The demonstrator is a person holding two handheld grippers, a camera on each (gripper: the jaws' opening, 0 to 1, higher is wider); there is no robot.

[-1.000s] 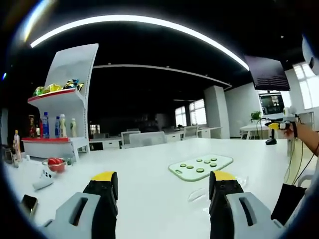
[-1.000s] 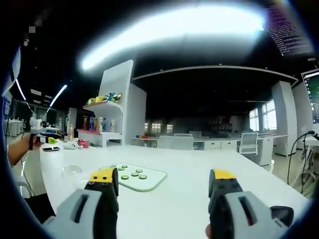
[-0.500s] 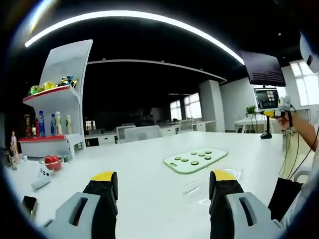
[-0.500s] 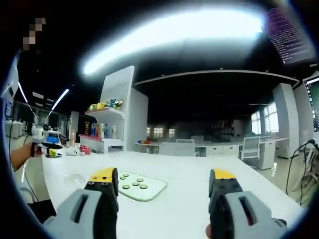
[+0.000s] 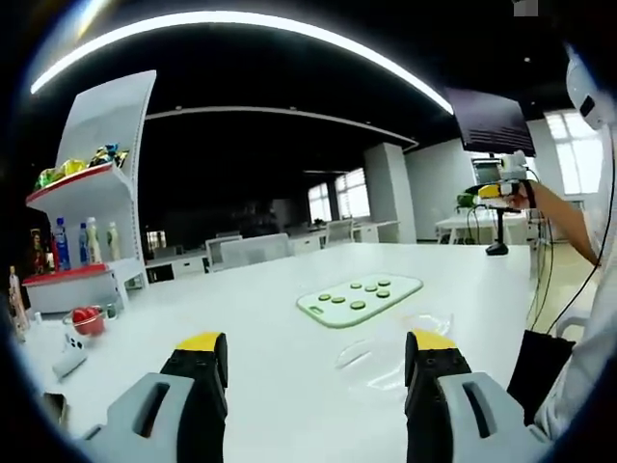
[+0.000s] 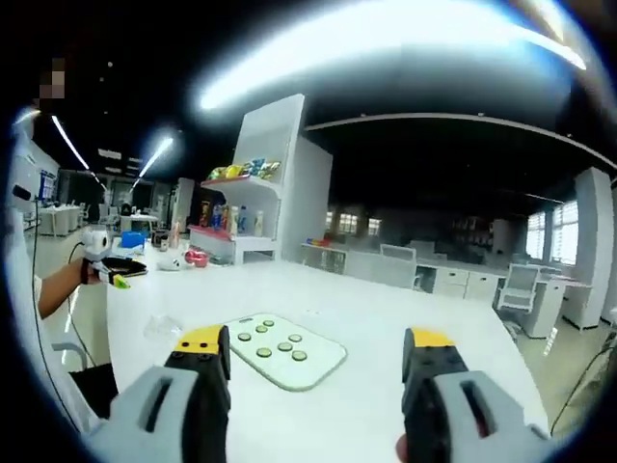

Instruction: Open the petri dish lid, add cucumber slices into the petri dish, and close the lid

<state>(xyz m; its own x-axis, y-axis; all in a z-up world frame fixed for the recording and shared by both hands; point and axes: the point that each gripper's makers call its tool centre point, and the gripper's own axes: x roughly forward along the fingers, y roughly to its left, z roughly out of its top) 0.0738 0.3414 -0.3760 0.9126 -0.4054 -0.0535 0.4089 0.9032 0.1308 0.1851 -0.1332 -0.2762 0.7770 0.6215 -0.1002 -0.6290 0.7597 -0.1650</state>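
Note:
A pale green cutting board (image 5: 347,298) lies on the white table (image 5: 260,318) with several cucumber slices (image 5: 358,305) on it. A clear petri dish (image 5: 386,357) sits just in front of the board, near my left gripper's right jaw. My left gripper (image 5: 313,359) is open, held above the table short of the dish. In the right gripper view the same board (image 6: 285,350) and slices (image 6: 264,353) lie ahead, with the clear dish (image 6: 162,328) further left. My right gripper (image 6: 313,355) is open and holds nothing.
A white shelf unit (image 5: 92,193) with bottles and snack bags stands at the table's far left. A bowl of red fruit (image 5: 87,320) and a white object (image 5: 69,359) lie near it. The right gripper (image 5: 501,183) and a person's arm (image 5: 569,217) come in from the right.
Both views have shifted as the hands moved. In the left gripper view the board and dish sit nearer. The right gripper view has swung, so the board looks larger and more central.

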